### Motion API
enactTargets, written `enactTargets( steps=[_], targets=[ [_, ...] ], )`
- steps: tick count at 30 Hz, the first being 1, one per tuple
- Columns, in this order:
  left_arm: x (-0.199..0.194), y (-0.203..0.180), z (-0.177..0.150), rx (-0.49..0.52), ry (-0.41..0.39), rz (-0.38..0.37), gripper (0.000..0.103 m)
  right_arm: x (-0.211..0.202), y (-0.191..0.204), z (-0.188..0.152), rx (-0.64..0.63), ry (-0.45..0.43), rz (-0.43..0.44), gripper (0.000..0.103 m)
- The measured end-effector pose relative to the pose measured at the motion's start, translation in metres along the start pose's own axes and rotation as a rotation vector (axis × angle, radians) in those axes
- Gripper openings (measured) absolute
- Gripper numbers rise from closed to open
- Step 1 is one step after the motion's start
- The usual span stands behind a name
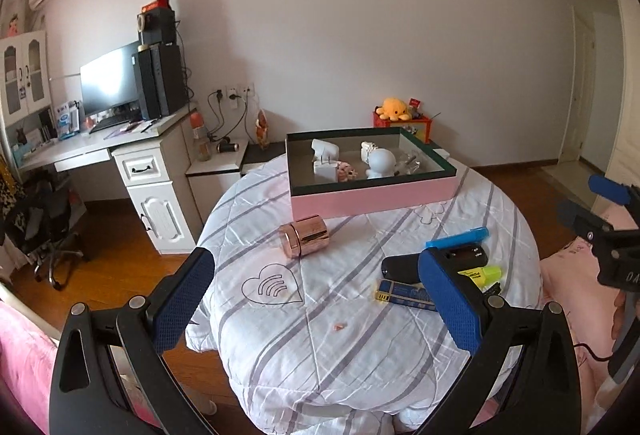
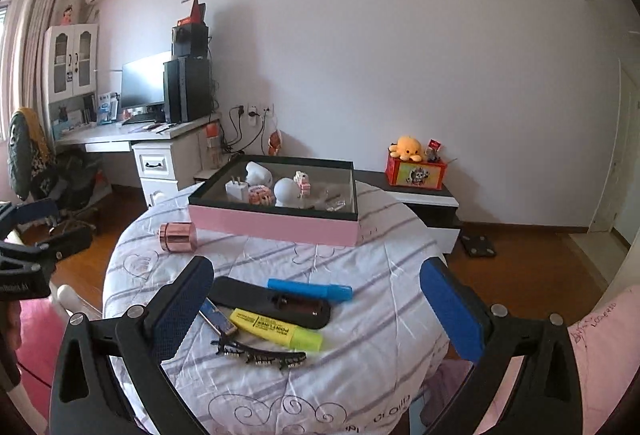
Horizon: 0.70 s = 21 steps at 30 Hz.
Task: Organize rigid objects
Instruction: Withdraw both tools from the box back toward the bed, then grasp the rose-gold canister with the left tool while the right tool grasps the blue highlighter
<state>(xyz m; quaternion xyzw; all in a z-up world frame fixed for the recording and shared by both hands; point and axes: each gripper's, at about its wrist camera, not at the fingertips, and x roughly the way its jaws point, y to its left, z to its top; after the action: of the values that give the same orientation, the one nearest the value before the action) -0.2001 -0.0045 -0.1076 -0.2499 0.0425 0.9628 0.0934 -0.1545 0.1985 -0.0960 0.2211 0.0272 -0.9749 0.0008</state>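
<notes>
A pink box (image 1: 372,195) (image 2: 276,225) with a dark rim stands at the far side of a round quilt-covered table (image 1: 320,335) (image 2: 360,315) and holds a white charger (image 1: 325,169), a round white figure (image 1: 381,163) and other small items. On the quilt lie a rose-gold tin (image 1: 305,242) (image 2: 178,237), a blue marker (image 2: 310,289), a yellow highlighter (image 2: 276,329), a black case (image 2: 272,301), a dark hair clip (image 2: 260,355) and a blue-and-yellow lighter (image 1: 404,293). My left gripper (image 1: 316,299) is open and empty above the quilt. My right gripper (image 2: 316,311) is open and empty above the markers.
A white desk (image 1: 100,147) with a monitor and computer tower stands at the left, with an office chair (image 1: 48,231) beside it. A low cabinet (image 2: 420,199) carries a red box and an orange plush octopus (image 2: 407,148). Wooden floor surrounds the table.
</notes>
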Motion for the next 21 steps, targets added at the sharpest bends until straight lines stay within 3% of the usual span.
enactTargets(
  steps=[8,21],
  targets=[
    [0.006,-0.002,-0.008,0.012,0.029,-0.004,0.103,0.004,-0.004,-0.010,0.013,0.040,-0.011,0.103],
    [0.050,-0.002,-0.028,-0.011,0.163,-0.032,0.103,0.055,-0.008,-0.046,0.047,0.210,0.001,0.103]
  ],
)
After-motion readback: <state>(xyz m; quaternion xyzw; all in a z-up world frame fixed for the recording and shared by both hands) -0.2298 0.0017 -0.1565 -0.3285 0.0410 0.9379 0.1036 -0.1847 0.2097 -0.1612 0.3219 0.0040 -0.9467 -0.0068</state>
